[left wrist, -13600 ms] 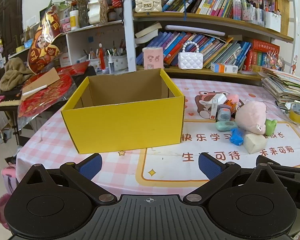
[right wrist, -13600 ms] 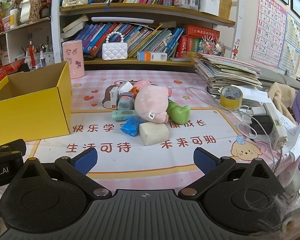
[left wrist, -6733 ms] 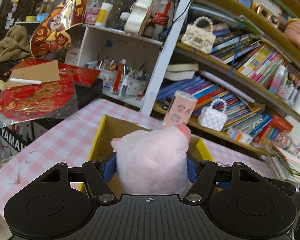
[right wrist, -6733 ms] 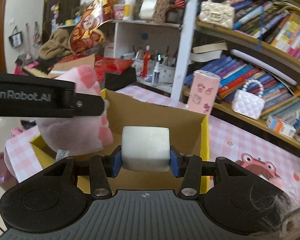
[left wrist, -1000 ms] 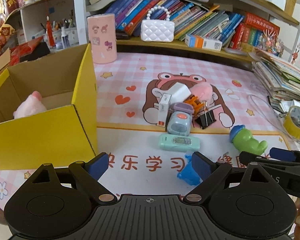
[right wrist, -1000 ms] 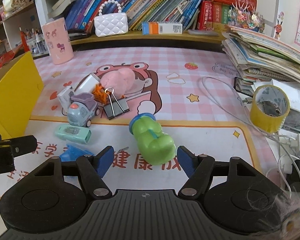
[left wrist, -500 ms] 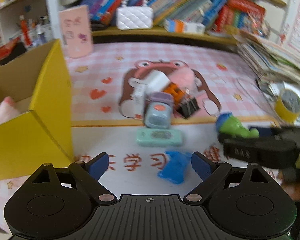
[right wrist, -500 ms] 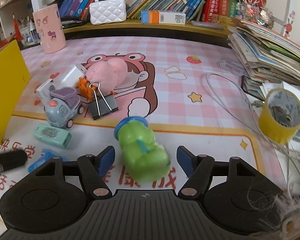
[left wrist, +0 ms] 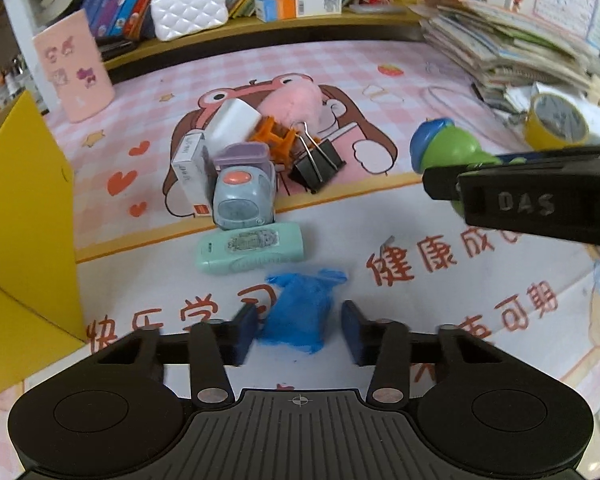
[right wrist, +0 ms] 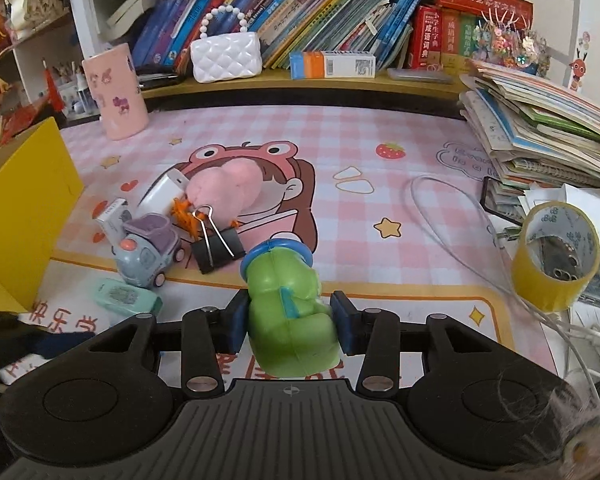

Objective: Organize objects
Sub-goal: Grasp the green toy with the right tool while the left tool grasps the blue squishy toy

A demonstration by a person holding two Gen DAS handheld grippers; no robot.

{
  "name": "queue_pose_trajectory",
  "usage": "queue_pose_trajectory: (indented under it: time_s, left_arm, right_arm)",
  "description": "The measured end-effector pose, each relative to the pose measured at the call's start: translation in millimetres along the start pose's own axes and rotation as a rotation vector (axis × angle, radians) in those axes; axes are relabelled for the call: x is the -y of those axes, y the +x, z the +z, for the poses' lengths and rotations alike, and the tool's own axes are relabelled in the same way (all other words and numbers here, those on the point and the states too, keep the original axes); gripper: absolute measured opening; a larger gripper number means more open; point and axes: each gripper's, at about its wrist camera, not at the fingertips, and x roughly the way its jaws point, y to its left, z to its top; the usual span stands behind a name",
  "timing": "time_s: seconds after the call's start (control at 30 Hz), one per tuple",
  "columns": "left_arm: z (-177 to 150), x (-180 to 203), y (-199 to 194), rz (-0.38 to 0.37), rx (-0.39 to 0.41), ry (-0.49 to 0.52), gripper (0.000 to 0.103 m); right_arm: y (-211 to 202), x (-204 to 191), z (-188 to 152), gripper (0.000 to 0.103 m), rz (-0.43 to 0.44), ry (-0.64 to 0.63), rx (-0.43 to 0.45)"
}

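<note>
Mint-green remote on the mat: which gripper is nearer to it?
Left. The left gripper straddles the blue toy just in front of the mint-green remote; the right gripper clamps the green toy, off to the remote's right.

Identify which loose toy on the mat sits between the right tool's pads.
The green toy with the blue cap sits in the right tool; the toy truck and blue piece lie elsewhere.

The yellow box point(left wrist: 28, 216) is cut off at nine o'clock; the green toy point(left wrist: 452, 152) is half hidden behind the right gripper point(left wrist: 540, 200).
</note>
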Motion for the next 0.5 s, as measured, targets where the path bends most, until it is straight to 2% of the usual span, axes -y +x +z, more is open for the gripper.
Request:
queue_pose_trajectory:
  time_s: [0.03,0.17,0.5]
  left_arm:
    - [0,1,0,0.006,0.004,0.006,0.032]
    - [-1,-4,-9,-0.005,0.038,-0.019,0.031]
    - [-11,-46,-55,0.005,0.157,-0.253,0.031]
  right_arm:
    - [-2,-1,0,0.041,0.004,0.000,-0.006]
    - [-9,-9,-2,0.041,0.021,-0.010,-0.004]
    - [-21,-38,-14,0.041,0.073,-0.067,-0.010]
